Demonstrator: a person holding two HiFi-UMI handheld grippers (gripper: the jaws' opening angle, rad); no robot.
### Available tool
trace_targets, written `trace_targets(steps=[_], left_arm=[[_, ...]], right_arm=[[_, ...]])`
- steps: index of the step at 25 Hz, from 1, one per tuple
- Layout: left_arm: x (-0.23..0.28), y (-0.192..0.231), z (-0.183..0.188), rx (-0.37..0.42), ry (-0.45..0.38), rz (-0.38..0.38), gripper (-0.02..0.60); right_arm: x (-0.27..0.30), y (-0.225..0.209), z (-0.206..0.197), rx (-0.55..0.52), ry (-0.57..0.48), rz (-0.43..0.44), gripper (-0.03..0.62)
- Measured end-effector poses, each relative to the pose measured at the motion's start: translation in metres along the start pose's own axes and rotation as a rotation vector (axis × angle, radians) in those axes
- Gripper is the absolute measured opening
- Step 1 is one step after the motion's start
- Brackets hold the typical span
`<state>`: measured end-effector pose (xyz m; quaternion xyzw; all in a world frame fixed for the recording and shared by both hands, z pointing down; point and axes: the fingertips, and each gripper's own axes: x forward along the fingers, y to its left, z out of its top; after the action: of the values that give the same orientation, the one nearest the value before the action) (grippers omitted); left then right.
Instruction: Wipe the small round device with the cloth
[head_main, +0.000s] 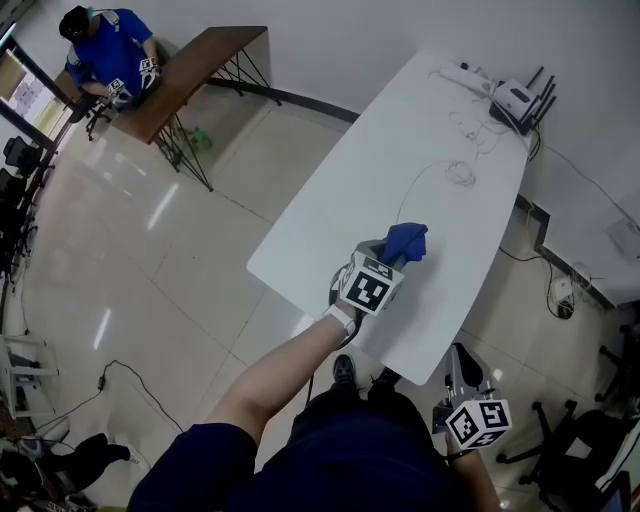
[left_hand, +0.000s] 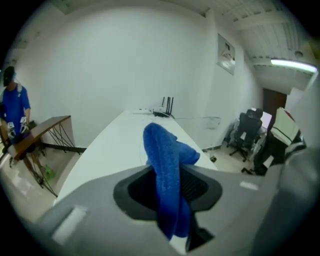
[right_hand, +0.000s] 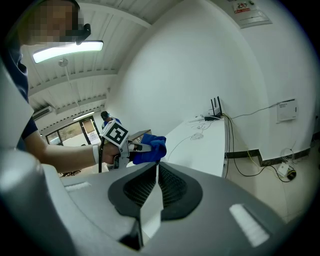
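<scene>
Your left gripper (head_main: 392, 260) is clamped on a bunched blue cloth (left_hand: 167, 165), which sticks up between its jaws and flops over the top. You hold it over the near end of a long white table (head_main: 400, 150). Your right gripper (right_hand: 156, 170) hangs low beside your body, off the table's near corner, with its jaws pressed together on nothing.

A brown desk (head_main: 200, 65) stands across the tiled floor, with another person (head_main: 105, 55) in blue beside it. At the table's far end sit a white router (head_main: 516, 101) with black antennas and a white power strip (head_main: 465, 75). A thin white cable (head_main: 415, 180) runs down the middle of the table to a small pale lump (head_main: 460, 174). That may be the round device, though it is too small to tell.

Judging by this, the cloth is picked up and ready, but wiping has not begun. The cloth is well apart from that lump, and nothing touches it. What is left is reaching it and wiping it.
</scene>
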<state>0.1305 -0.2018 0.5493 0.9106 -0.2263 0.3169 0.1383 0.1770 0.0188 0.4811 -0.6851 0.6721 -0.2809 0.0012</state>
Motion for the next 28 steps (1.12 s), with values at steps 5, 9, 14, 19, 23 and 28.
trace_targets(steps=[5,9,14,19,23,28], left_arm=[[0.009,-0.036,-0.007,0.093,0.036,-0.047,0.12],[0.013,-0.059,-0.01,0.127,0.035,-0.063,0.12],[0.021,-0.08,-0.017,0.174,0.05,-0.059,0.12],[0.036,-0.1,-0.033,0.216,0.08,-0.091,0.12],[0.058,-0.102,-0.057,0.228,0.124,-0.097,0.12],[0.07,-0.097,-0.077,0.107,0.166,-0.143,0.12]], right_arm=[[0.005,-0.004,-0.003,0.019,0.002,0.009,0.021],[0.01,-0.004,-0.007,0.026,0.012,0.021,0.021],[0.006,-0.004,-0.012,0.033,0.027,0.024,0.021],[0.002,-0.015,-0.013,0.043,0.031,0.0,0.021],[0.0,-0.022,-0.015,0.048,0.039,-0.011,0.021],[-0.001,-0.032,-0.012,0.045,0.037,-0.027,0.021]])
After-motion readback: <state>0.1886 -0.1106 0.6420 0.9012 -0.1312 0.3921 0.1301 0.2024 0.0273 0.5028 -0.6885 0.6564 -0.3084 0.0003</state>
